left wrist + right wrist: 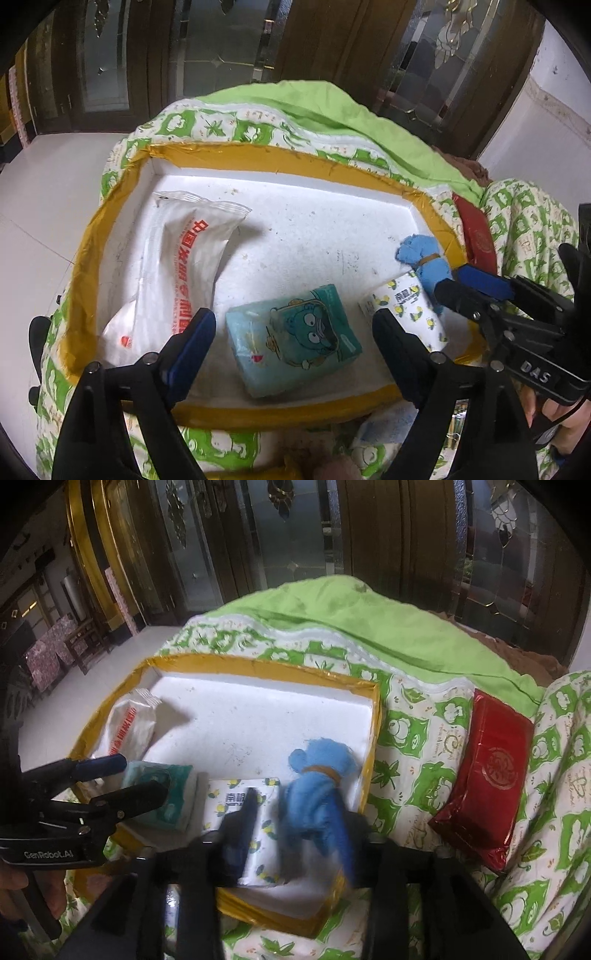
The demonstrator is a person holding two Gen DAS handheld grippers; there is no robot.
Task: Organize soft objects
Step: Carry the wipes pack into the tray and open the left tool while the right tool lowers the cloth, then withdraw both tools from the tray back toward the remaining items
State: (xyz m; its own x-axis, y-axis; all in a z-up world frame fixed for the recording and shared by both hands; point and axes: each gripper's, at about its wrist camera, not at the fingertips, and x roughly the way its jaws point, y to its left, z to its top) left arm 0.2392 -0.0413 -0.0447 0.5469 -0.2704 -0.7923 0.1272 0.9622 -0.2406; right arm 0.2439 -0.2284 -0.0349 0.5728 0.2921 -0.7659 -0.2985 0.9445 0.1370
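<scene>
A white foam tray with yellow-taped rim lies on a green patterned quilt. In it are a white wipes pack with red print, a teal cartoon tissue pack, a white lemon-print tissue pack and a blue cloth bundle tied with a band. My left gripper is open above the teal pack. My right gripper holds the blue bundle's lower end over the tray's right corner; it also shows in the left wrist view.
A red foil pack lies on the quilt right of the tray. A plain green sheet covers the far side. Dark wood-and-glass doors stand behind, white floor at the left.
</scene>
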